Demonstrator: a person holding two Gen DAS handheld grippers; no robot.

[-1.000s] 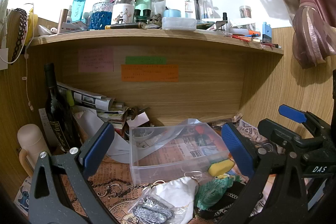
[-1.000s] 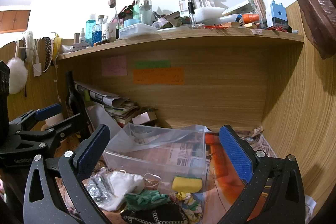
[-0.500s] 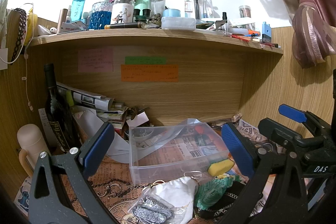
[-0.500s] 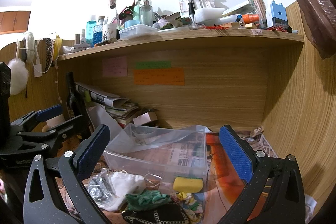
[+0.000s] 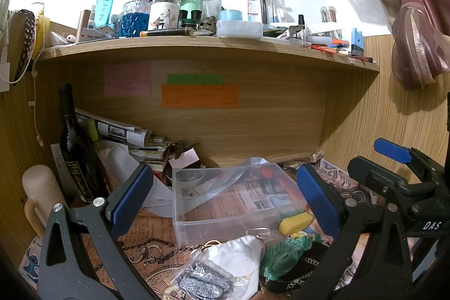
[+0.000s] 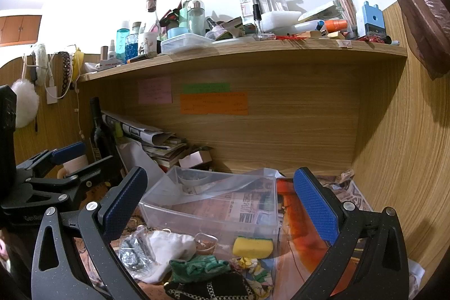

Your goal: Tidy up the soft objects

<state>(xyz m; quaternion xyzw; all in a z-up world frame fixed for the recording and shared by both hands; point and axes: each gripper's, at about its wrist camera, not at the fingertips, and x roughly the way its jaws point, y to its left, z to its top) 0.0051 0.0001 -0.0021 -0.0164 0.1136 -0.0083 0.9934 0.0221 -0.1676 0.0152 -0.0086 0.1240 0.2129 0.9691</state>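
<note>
Two grippers, left and right, hover with jaws spread wide, holding nothing. Soft items lie heaped just in front of a clear plastic bin: a yellow sponge against its wall, a knitted green cloth, a white pouch and a crinkled bag of glittery material. Stacked papers and a dark bottle crowd the bin's left.

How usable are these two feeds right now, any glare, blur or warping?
Left wrist: the wall above the shelf is blown out white, the shelf edge bows from fisheye, corners are vignetted; the clear bin is sharp. Right wrist: same overexposed wall, yellow sponge crisp, no motion blur.
</note>
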